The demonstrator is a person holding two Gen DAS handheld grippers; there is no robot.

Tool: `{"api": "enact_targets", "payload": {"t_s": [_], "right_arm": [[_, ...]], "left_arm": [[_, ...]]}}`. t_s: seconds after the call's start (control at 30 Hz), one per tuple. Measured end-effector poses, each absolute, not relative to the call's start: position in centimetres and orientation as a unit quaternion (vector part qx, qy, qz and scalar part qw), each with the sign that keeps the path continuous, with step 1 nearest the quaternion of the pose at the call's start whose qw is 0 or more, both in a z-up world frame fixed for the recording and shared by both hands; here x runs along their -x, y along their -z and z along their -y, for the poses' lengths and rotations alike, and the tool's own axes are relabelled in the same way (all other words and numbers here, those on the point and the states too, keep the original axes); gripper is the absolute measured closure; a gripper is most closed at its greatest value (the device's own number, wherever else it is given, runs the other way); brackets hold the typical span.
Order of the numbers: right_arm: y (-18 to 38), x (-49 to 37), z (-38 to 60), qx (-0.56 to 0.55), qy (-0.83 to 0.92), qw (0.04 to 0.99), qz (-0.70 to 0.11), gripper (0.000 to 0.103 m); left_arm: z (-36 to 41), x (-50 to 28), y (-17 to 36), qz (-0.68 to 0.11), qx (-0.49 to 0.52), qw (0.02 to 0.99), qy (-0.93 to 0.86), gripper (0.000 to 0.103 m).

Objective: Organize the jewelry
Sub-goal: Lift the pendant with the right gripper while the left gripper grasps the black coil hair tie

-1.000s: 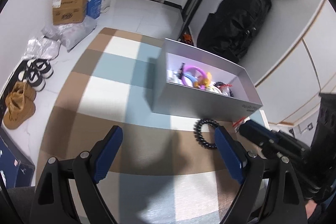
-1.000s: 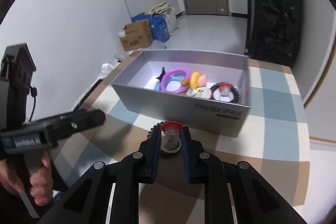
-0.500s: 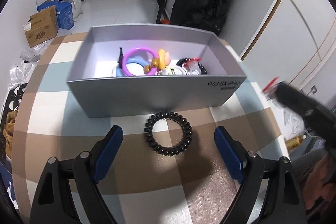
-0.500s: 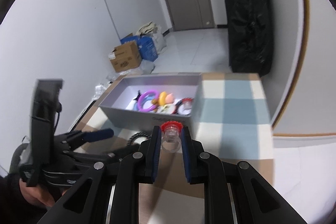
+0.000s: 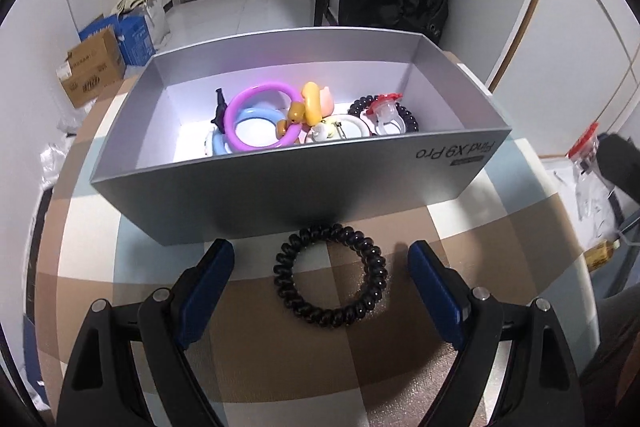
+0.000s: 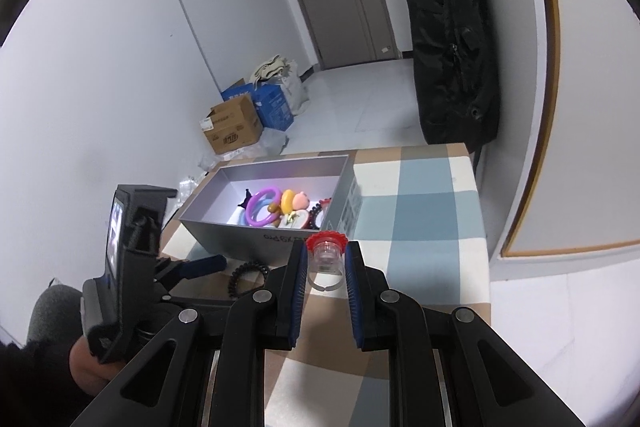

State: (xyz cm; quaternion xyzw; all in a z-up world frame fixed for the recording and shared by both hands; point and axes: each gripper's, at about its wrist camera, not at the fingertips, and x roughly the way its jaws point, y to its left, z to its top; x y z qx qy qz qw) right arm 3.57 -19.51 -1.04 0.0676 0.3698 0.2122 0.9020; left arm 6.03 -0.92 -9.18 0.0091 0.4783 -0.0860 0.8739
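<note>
Angling steeply down, the left gripper (image 5: 321, 259) spreads wide around the black coil hair tie (image 5: 330, 285) lying on the checked mat (image 5: 280, 367) before the grey box (image 5: 280, 187); the right gripper (image 6: 326, 259) pinches a red-topped clear ring (image 6: 326, 251).

My black matt plastic left gripper (image 5: 320, 287), its pads faced in dull blue rubber, hangs over a glossy black coiled plastic hair tie (image 5: 330, 275) lying on the woven, slightly rough checked cloth of the table (image 5: 120, 291). Just beyond it the grey cardboard box (image 5: 280, 195) has a smooth satin finish, and inside it a shiny purple plastic bangle (image 5: 260, 119) lies among other glossy pieces. My right gripper (image 6: 326, 267) pinches a clear plastic ring with a red frilled top (image 6: 326, 247).
</note>
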Motion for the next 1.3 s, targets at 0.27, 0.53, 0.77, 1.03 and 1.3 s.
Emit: {"api": "enact_targets", "payload": {"t_s": [0.27, 0.53, 0.77, 1.03, 1.3], "right_arm": [[1.1, -3.5, 19.8, -0.079, -0.204, 0.901, -0.375, 0.085], [1.1, -3.5, 19.7, -0.085, -0.202, 0.9, -0.376, 0.085], [1.1, -3.5, 19.7, -0.086, -0.2, 0.901, -0.376, 0.085], [1.3, -3.4, 19.0, -0.083, -0.205, 0.899, -0.377, 0.085], [1.8, -3.5, 17.9, -0.082, -0.211, 0.894, -0.386, 0.085]], "left_arm": [[0.7, -6.1, 9.1, -0.475, -0.015, 0.877, 0.072, 0.027], [1.1, -6.0, 9.0, -0.466, -0.022, 0.881, 0.083, 0.043], [1.2, -5.7, 8.8, -0.467, -0.023, 0.879, 0.093, 0.054], [1.0, -5.2, 8.6, -0.473, -0.016, 0.875, 0.105, 0.06], [1.1, -4.7, 8.4, -0.476, -0.032, 0.873, 0.107, 0.061]]}}
